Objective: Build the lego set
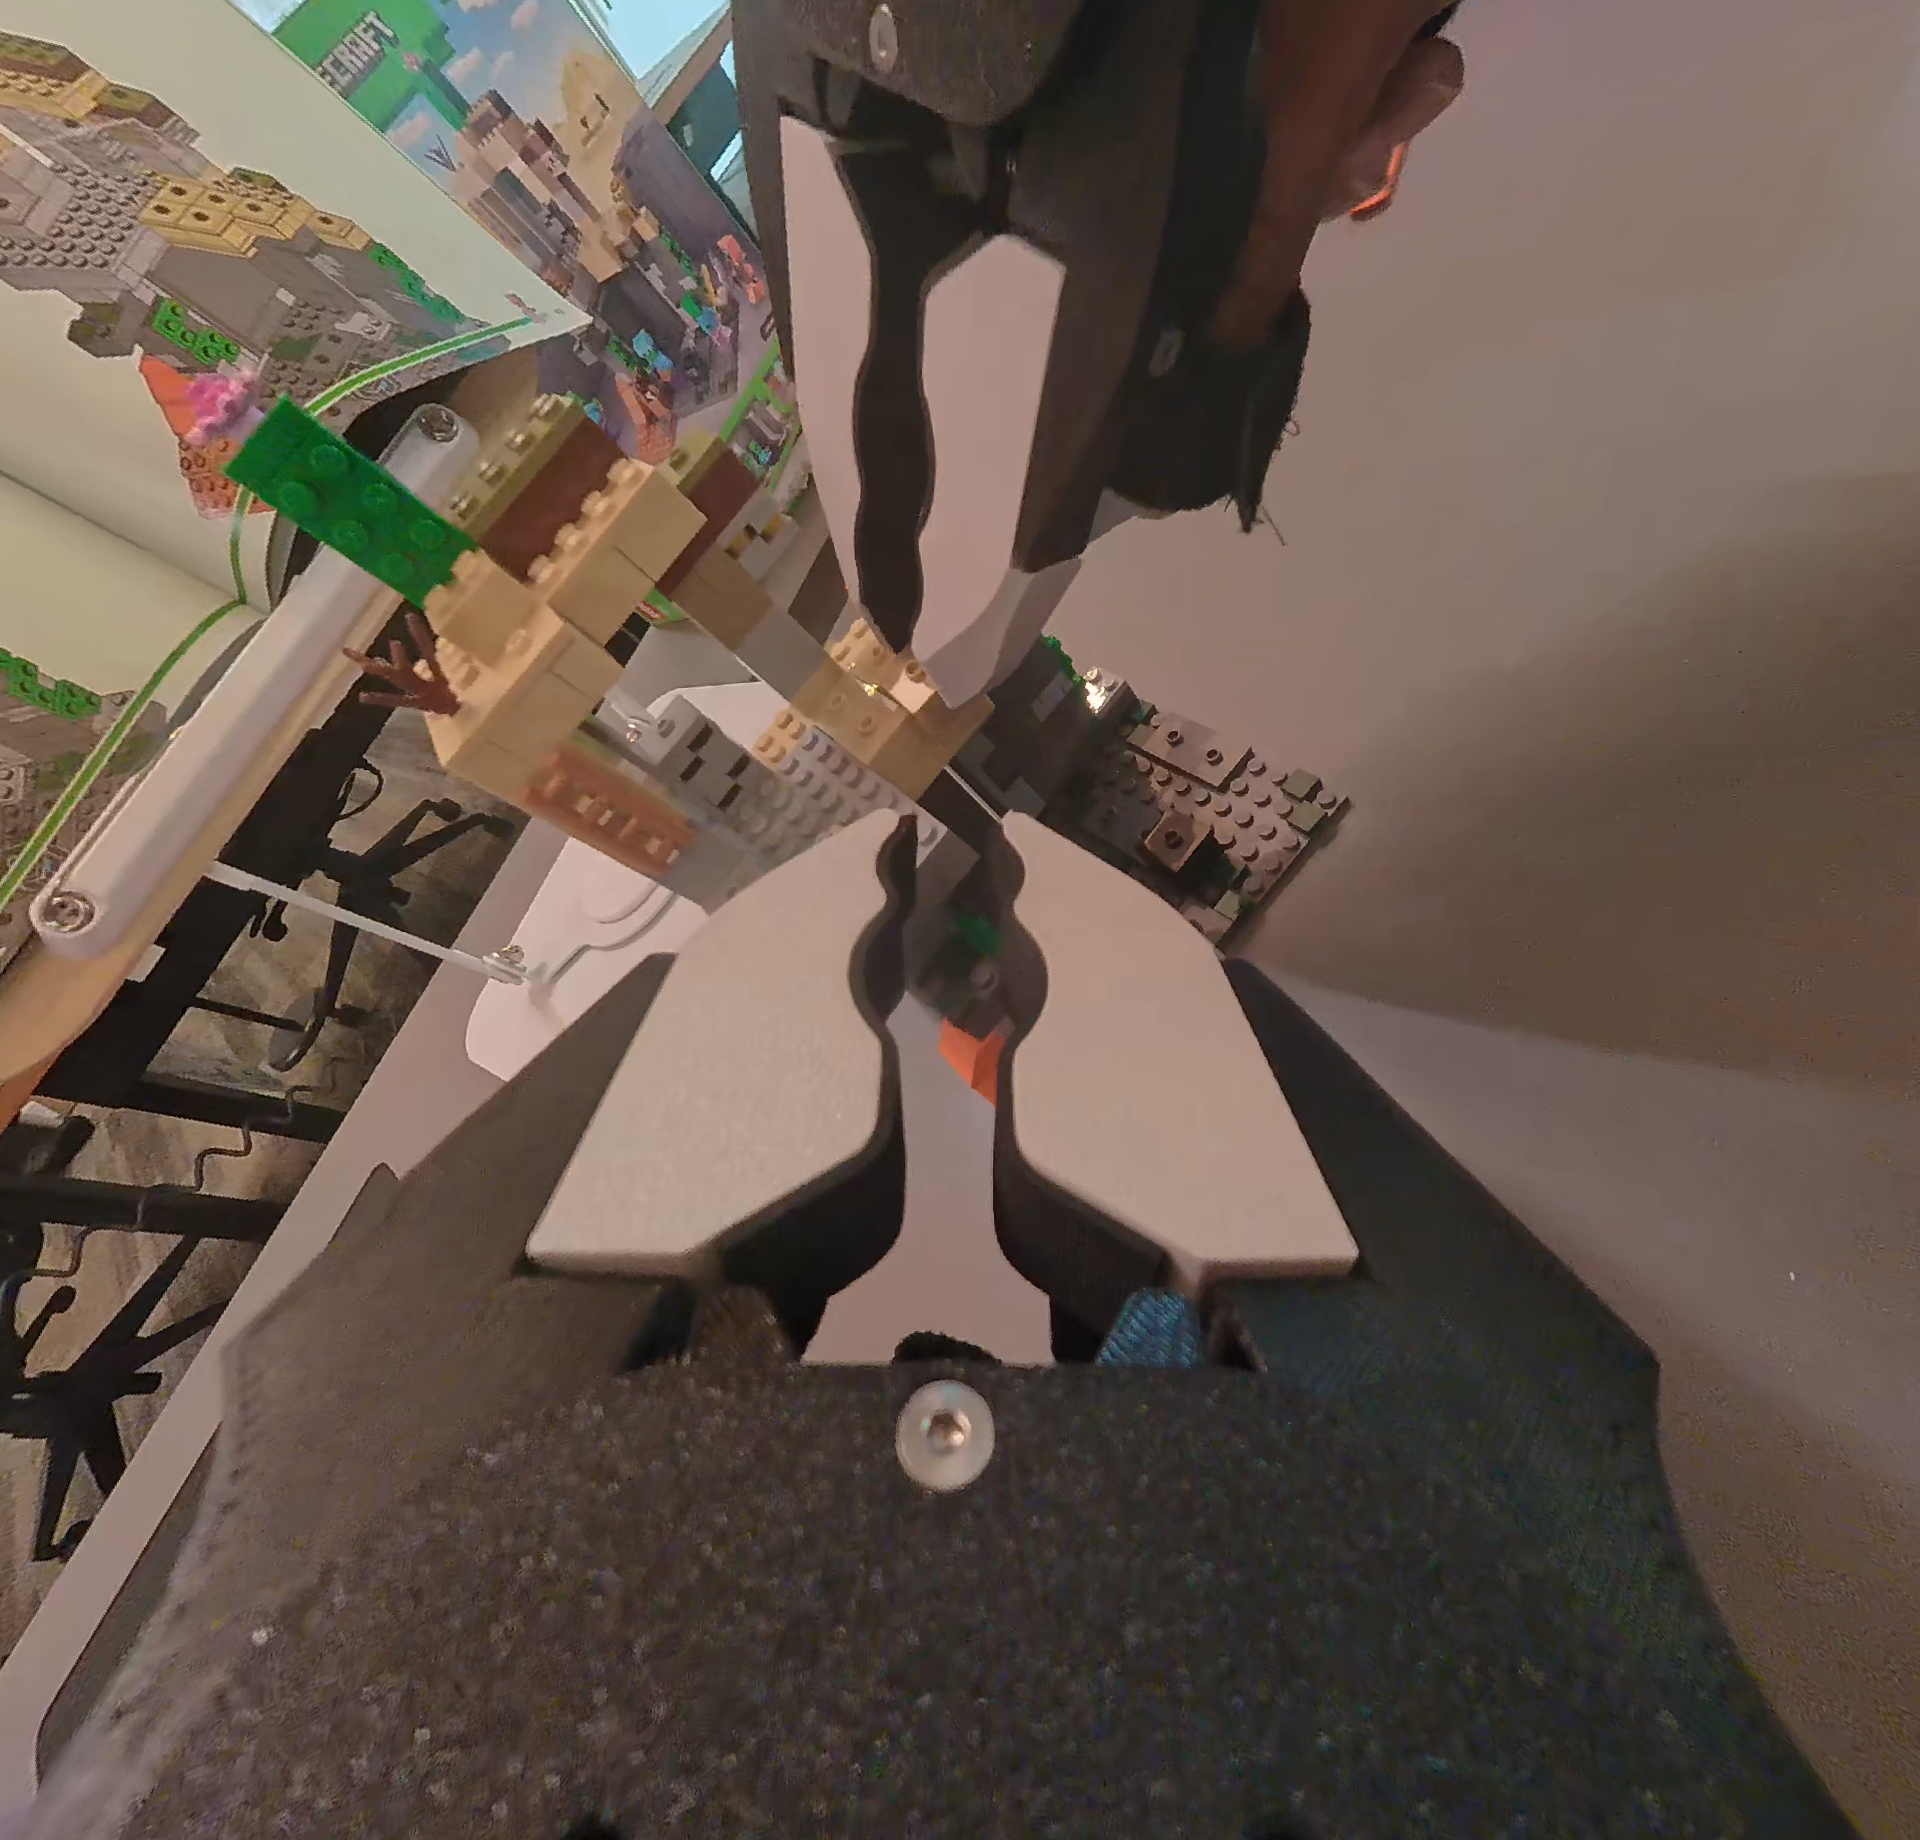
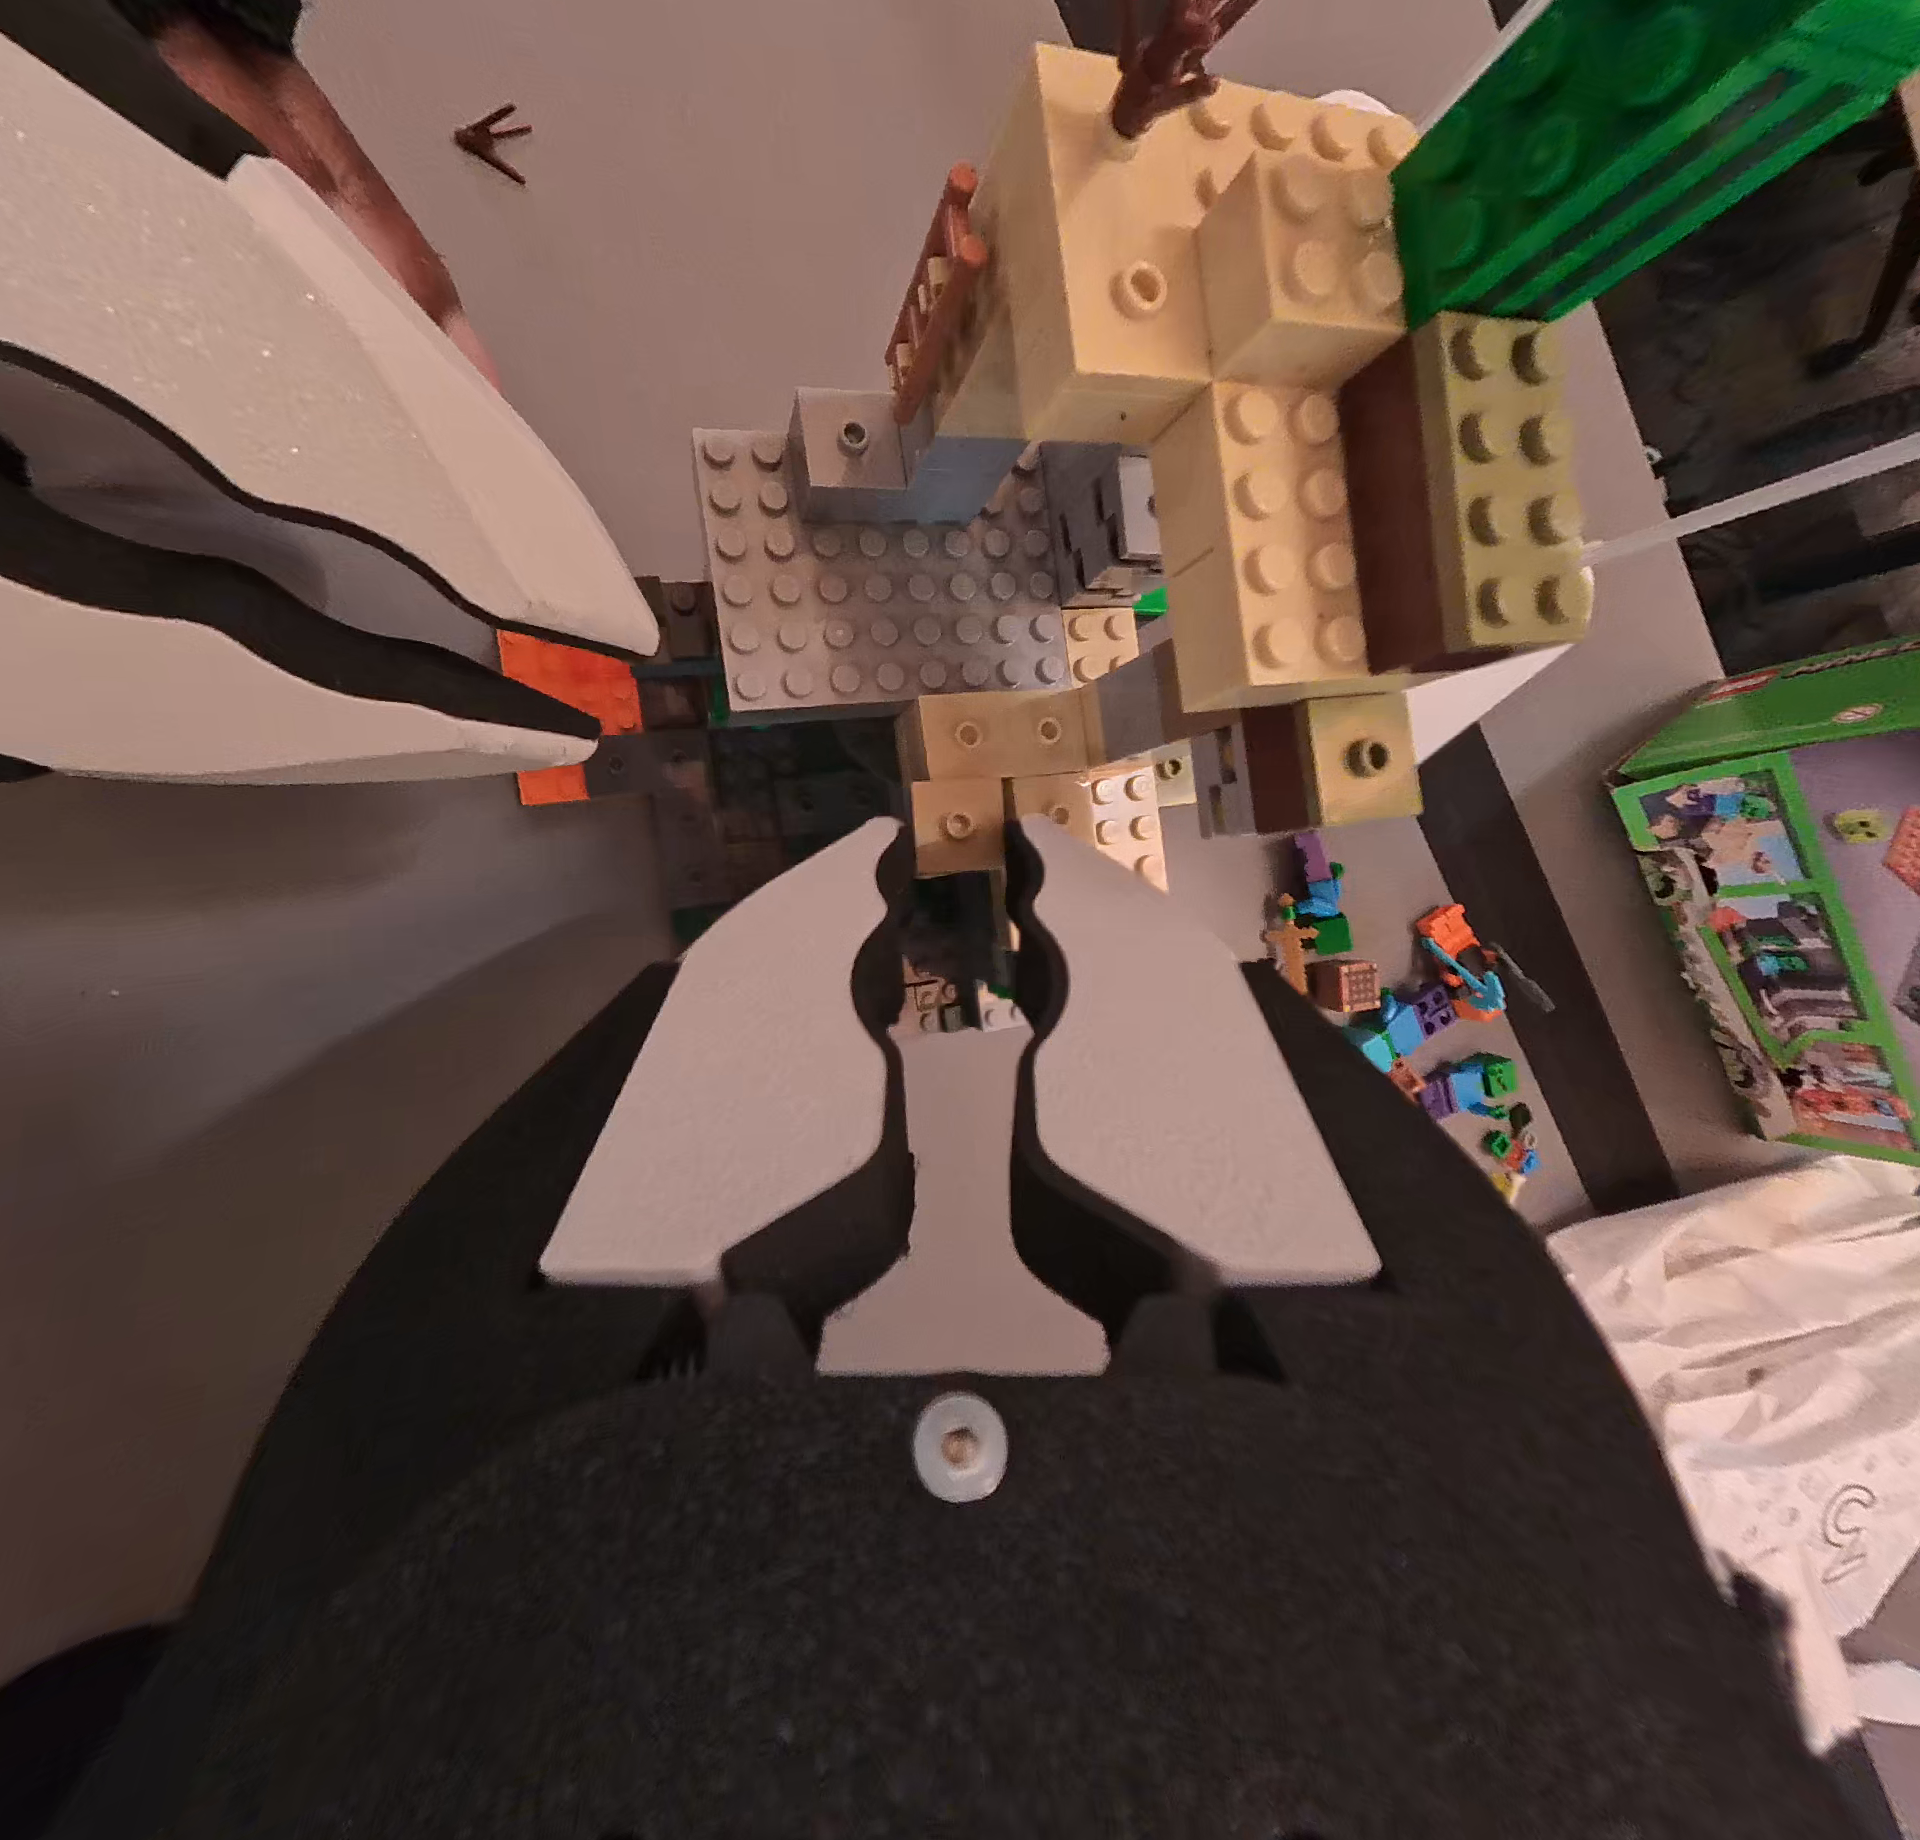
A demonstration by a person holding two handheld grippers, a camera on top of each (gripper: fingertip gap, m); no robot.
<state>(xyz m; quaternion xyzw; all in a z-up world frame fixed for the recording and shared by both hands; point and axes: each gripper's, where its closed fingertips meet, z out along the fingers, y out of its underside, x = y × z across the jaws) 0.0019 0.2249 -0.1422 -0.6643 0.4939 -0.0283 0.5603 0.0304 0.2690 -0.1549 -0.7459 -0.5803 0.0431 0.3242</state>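
Note:
The lego model is a stack of tan bricks [image 2: 1257, 523] over a light grey studded plate [image 2: 873, 595] and a dark grey lower level [image 1: 1216, 803]. It carries a green plate [image 2: 1621, 107], a brown twig [image 2: 1174, 34] and a brown ladder [image 2: 935, 304]. My right gripper [image 2: 956, 834] is shut on a small tan brick [image 2: 951, 819] at the model's near corner; it also reaches down from above in the left wrist view [image 1: 930, 663]. My left gripper [image 1: 961, 834] is shut on the model's base edge at the orange plate [image 2: 566, 684], and shows at left in the right wrist view [image 2: 623, 694].
An open instruction booklet [image 1: 156, 232] rests on a stand with a white rod [image 1: 239, 710]. The set's box [image 2: 1787, 917], several small figures [image 2: 1423, 1021] and a white plastic bag [image 2: 1745, 1375] lie to the right on the white table [image 2: 312, 959]. A person's hand [image 1: 1351, 128] holds the right gripper.

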